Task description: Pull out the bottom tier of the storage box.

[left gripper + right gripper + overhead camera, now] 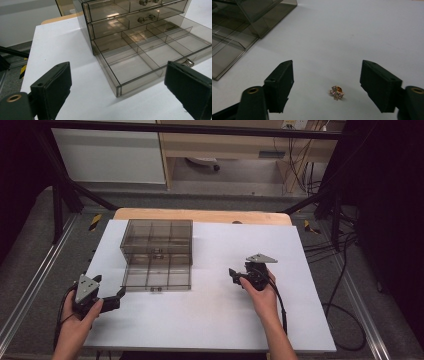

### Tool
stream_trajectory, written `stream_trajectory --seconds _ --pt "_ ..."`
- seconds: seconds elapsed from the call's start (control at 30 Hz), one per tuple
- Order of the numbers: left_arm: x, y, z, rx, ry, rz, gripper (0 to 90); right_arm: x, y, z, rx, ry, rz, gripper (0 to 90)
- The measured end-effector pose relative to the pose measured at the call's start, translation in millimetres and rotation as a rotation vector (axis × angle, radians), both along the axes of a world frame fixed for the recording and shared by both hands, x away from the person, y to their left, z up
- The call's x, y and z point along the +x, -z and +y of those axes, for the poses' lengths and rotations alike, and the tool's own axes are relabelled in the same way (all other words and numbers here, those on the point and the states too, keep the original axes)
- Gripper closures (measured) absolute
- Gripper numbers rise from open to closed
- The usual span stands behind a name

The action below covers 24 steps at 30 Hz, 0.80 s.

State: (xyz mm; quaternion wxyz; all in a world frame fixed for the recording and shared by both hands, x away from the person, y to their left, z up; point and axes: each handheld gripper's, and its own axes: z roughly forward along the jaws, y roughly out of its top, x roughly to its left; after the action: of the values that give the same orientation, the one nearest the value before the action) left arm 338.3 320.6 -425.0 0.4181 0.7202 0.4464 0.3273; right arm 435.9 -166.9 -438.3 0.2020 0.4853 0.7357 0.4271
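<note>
Closest up, the right gripper (327, 83) has its two black jaws spread apart with a tiny gold brooch set with clear sparkly stones (336, 92) lying on the white table sheet (352, 37) right between them, pads not touching it on either side. From above, that gripper sits toward the right of the sheet, well apart from the smoky transparent plastic drawer box (157, 254). The box's bottom drawer (147, 53) is pulled out, showing its divided compartments. The left gripper (117, 82) also has its jaws wide apart, nothing between them, pointing at the drawer's front corner.
</note>
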Motion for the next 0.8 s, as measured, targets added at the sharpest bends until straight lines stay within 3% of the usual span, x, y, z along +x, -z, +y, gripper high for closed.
stream_trajectory --seconds 0.13,0.33,0.53,0.8 --pt "0.4 0.1 0.0 0.000 0.000 0.000 7.4 1.0 0.2 -2.9 -0.008 0.015 0.010 35.8" --pt "0.1 0.0 0.1 0.001 -0.001 0.000 7.4 2.9 5.9 -2.9 -0.066 0.017 0.057 42.9" --pt "0.0 -0.1 0.4 -0.001 -0.003 -0.001 7.4 3.0 10.4 0.9 -0.110 -0.008 0.081 46.5" --pt "-0.3 -0.2 0.1 0.000 -0.002 0.000 7.4 3.0 14.0 3.2 -0.126 -0.014 0.101 49.3"
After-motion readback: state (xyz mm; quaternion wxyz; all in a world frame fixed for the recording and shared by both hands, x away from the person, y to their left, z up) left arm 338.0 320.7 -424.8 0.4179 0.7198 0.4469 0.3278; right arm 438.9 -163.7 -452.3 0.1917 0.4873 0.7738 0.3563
